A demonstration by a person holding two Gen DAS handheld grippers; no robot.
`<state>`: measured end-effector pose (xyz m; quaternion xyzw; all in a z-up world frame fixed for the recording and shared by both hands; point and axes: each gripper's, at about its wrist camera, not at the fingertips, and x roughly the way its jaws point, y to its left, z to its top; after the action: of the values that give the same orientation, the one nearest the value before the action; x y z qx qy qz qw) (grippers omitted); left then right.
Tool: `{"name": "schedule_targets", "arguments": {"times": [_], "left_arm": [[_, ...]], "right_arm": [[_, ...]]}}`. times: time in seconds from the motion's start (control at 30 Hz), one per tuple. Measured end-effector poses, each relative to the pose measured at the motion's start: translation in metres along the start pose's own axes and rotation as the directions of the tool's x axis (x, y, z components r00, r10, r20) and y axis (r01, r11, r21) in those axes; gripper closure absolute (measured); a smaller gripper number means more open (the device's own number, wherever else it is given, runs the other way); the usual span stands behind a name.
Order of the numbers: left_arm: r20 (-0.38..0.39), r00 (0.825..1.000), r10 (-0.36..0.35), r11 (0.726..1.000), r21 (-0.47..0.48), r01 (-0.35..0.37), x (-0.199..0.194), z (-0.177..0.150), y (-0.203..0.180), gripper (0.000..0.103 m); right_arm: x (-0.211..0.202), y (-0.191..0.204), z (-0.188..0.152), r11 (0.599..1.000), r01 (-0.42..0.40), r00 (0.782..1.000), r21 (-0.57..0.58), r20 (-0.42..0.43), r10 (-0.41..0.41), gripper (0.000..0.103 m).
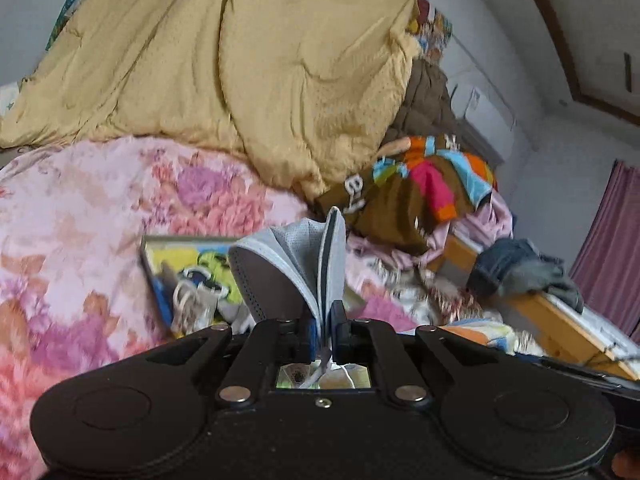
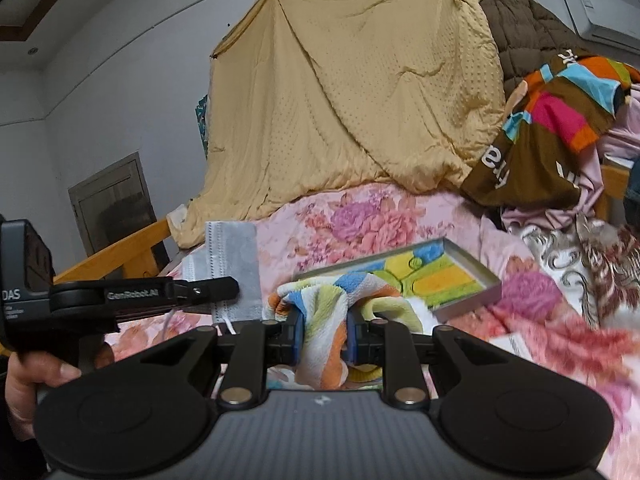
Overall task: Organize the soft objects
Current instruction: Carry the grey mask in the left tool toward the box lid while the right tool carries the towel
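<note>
grey face mask [image 1: 288, 264] is pinched in the left gripper [image 1: 322, 334], jaws nearly shut, standing upright at frame centre. we find the right gripper [image 2: 321, 338] clamped on a striped towel [image 2: 320, 312]; the tin tray [image 2: 468, 300] lies just beyond, centre-right, nearer the right hand.

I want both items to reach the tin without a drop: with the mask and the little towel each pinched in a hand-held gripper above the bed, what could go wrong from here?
1. The left hand-held gripper pinches only the grey face mask's edge, so it may slip out.
2. The striped towel in the right hand-held gripper droops loosely and could snag the shallow tin's rim.
3. The tin rests tilted on the soft floral quilt; a nudge might tip it.
</note>
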<state>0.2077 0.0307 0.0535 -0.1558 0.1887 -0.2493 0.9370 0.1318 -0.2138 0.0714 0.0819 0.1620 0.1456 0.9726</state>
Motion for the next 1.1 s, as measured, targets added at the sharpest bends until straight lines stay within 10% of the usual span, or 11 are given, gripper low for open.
{"name": "schedule_targets", "arguments": {"times": [0.6,1.1], "left_arm": [[0.084,0.988,0.126,0.992,-0.035,-0.124,0.119,0.038,0.067,0.096],[-0.103,0.986,0.133,0.984,-0.103,-0.144,0.182,0.024,0.113,0.096]], "right_arm": [[0.163,-0.037,0.031,0.996,0.093,0.995,-0.015,0.046,-0.092,0.08],[0.248,-0.059,0.03,0.991,0.13,0.991,0.002,-0.039,-0.13,0.08]]}}
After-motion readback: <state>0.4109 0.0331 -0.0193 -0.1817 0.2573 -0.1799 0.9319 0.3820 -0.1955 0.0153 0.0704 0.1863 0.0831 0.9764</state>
